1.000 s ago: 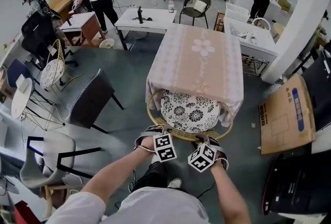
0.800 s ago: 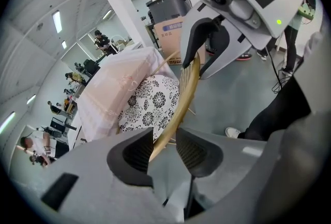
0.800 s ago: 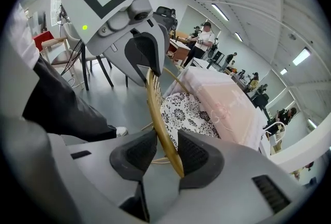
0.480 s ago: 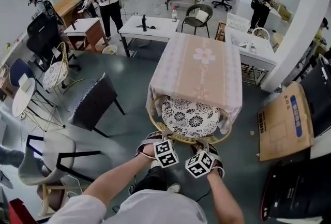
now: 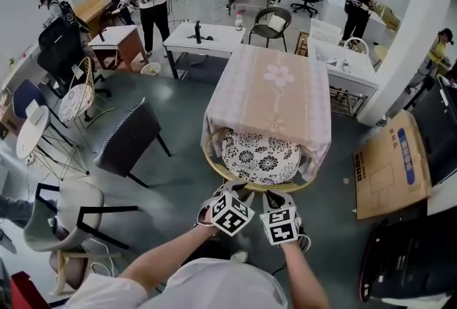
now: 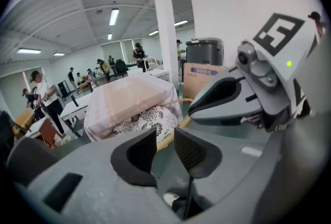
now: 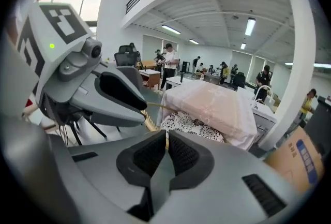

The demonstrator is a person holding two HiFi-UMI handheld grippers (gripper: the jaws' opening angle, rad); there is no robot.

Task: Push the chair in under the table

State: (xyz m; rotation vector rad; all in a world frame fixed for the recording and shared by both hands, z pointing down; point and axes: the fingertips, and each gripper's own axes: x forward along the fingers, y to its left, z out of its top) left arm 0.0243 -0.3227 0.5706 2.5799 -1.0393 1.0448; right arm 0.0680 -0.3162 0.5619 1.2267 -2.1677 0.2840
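The wicker chair [image 5: 214, 161] with a black-and-white patterned cushion [image 5: 260, 155] sits tucked under the near end of the table [image 5: 275, 97], which wears a pink cloth. Both grippers hover just short of the chair's back rim, side by side, touching nothing. My left gripper [image 5: 234, 189] [image 6: 165, 137] has its jaws closing but still apart, with nothing between them. My right gripper [image 5: 275, 195] [image 7: 166, 140] is closing too; its pads have all but met on nothing. Chair [image 6: 142, 122] [image 7: 194, 124] and table [image 6: 132, 93] [image 7: 209, 101] lie ahead in both gripper views.
A flat cardboard box [image 5: 393, 165] lies on the floor to the right, near a white column [image 5: 414, 29]. A dark chair [image 5: 128, 140] and a white chair [image 5: 64, 211] stand at the left. White tables [image 5: 203, 29] and several people are farther back.
Both grippers have lifted off the chair's back rim, drawn back toward me and rolled. The right jaws have closed. The chair sits slightly deeper under the table.
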